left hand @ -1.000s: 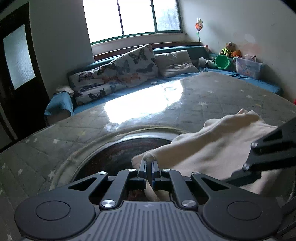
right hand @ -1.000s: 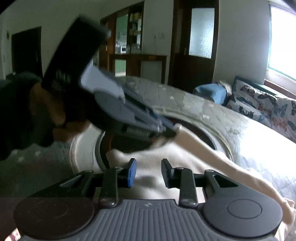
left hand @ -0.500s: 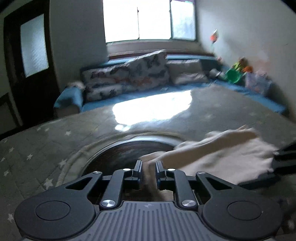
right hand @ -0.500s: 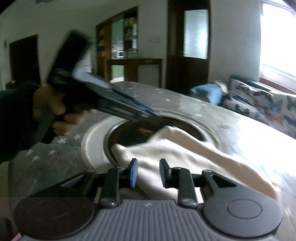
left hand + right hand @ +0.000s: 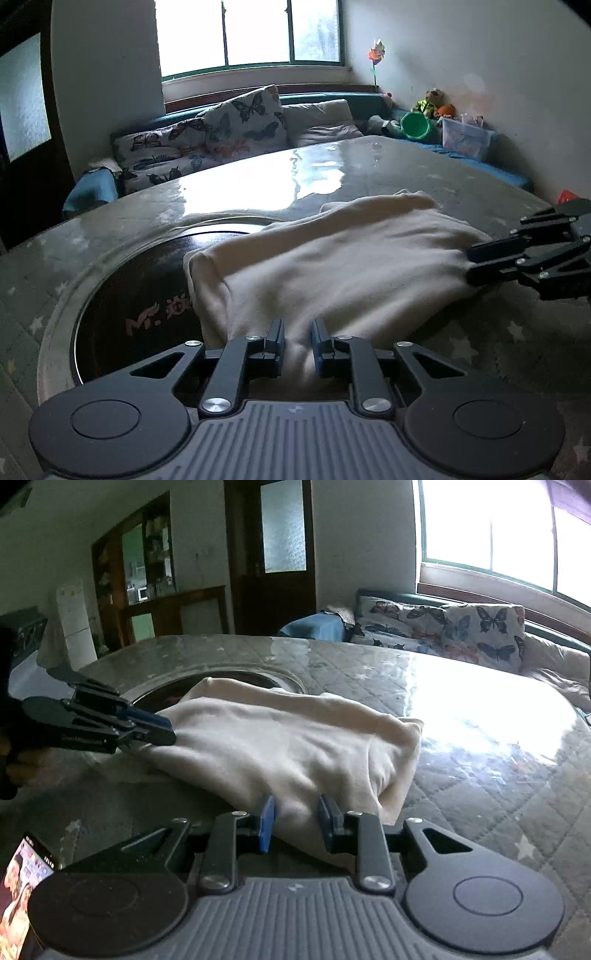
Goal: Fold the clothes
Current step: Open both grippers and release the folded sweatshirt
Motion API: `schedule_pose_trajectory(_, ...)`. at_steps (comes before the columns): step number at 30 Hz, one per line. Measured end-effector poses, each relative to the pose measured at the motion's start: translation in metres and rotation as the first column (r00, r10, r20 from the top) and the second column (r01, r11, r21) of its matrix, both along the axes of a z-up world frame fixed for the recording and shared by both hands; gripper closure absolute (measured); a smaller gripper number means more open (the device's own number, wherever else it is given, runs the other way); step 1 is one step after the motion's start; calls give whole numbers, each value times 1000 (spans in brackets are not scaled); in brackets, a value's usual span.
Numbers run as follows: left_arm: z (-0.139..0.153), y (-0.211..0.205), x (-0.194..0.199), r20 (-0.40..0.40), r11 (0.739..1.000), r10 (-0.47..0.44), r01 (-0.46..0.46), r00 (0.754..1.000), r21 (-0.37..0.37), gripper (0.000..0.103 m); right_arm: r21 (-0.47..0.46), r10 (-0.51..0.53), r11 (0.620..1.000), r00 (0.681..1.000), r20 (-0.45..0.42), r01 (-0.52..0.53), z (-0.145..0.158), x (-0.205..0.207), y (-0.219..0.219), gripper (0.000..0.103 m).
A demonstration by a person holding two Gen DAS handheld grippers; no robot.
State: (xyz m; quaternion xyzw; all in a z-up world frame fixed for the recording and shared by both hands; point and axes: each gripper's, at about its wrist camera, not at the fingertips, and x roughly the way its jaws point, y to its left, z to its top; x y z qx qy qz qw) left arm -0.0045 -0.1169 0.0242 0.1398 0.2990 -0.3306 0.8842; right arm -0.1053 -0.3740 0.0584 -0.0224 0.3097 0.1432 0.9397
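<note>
cream garment (image 5: 343,266) lies folded in a soft bundle on the round table (image 5: 388,170), spread from the dark round inset (image 5: 136,291) at the table's middle out toward the near edge, one end draped over the inset's rim. left gripper (image 5: 297,341) is at the garment's near edge, and its jaws are opening right now, a fold of cream cloth sitting between the two pads, which stand a little apart around it; whether they press on it i cannot tell from here. from the right wrist view the same left gripper (image 5: 162,731) comes in from the left side, its blue-padded tips against the garment's end by the inset, a hand (image 5: 14,764) in a dark sleeve behind it. right gripper (image 5: 297,814) sits at the other end of the garment (image 5: 280,749), jaws partly apart with a bunched fold of cloth between the pads, and the cloth fills the gap so it looks pinched. in the left wrist view that right gripper (image 5: 471,264) reaches in from the right edge, tips on the cloth. table surface is a quilted star-patterned cover under a glossy sheet, bright window glare on its far half. behind the far edge, a butterfly-print cushion (image 5: 243,122) on a blue bench, and a green bucket (image 5: 415,125) in the corner. a phone screen (image 5: 22,886) glows low at the left of the right wrist view.
</note>
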Motion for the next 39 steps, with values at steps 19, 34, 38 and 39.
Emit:
schedule_pose_trajectory(19, 0, -31, -5, -15, 998, -69, 69, 998, -8, 82, 52, -59, 997, 998, 5, 59, -3, 34, -12, 71)
schedule_pose_trajectory(34, -4, -29, -5, -8, 998, -56, 56, 998, -21, 77, 20, -5, 1000, 999, 46, 4, 1, 25, 6, 54)
schedule_pose_trajectory(38, -5, -26, -6, -5, 998, -46, 46, 999, -34, 76, 2, 2, 1000, 999, 49, -2, -3, 24, 10, 45)
schedule_pose_trajectory(39, -5, -26, -6, -4, 998, -43, 43, 999, -37, 76, -2, 2, 1000, 999, 50, -2, -4, 24, 11, 43)
